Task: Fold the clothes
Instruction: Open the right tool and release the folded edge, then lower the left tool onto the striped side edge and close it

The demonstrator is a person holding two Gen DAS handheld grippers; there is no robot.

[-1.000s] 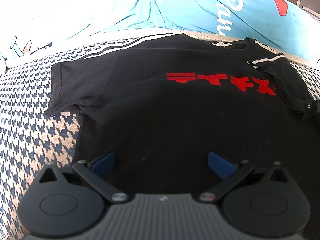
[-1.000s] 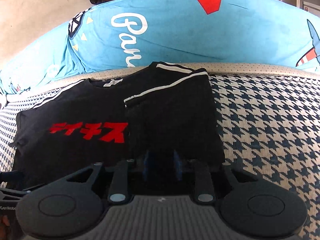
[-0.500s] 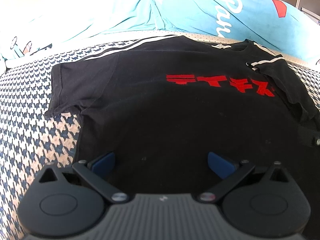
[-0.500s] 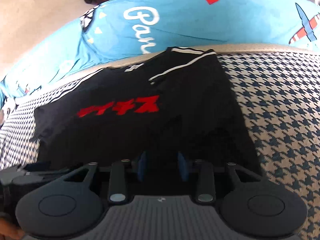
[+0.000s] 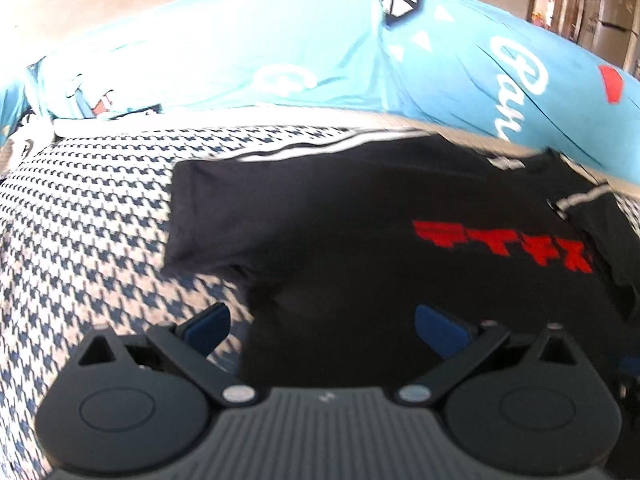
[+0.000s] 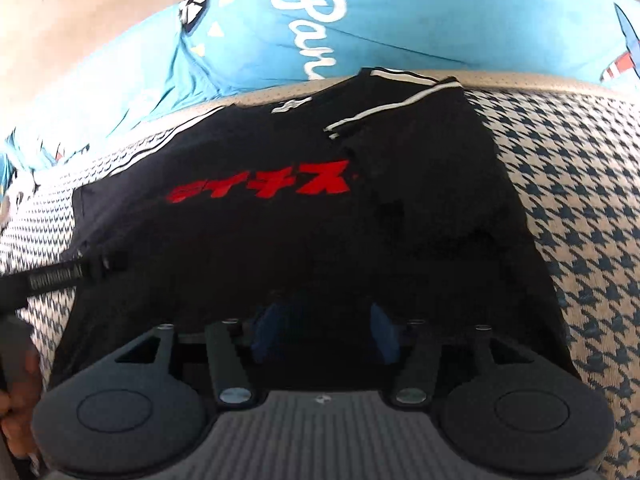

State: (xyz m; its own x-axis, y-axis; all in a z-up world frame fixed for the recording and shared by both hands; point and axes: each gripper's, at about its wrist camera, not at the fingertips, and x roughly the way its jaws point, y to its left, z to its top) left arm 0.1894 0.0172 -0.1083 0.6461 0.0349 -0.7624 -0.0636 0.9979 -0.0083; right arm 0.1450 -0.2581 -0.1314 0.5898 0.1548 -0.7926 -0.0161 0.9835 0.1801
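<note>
While both views blur at the edges, the black shirt [image 5: 360, 248] lies flat on the houndstooth cover [image 5: 88, 240], collar toward the far edge by the blue pillow [image 5: 280, 56]. Right sleeve folded in, plain only in the right view. Left gripper [image 5: 322, 330] wide apart, empty. Right gripper [image 6: 324, 336] has just been opening; pads dim, nothing clearly pinched. Left gripper cut off at left edge of the right view.

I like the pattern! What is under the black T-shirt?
The black T-shirt lies on a blue-and-white houndstooth cover, which shows on both sides of it. What the shirt covers in the middle cannot be seen.
</note>
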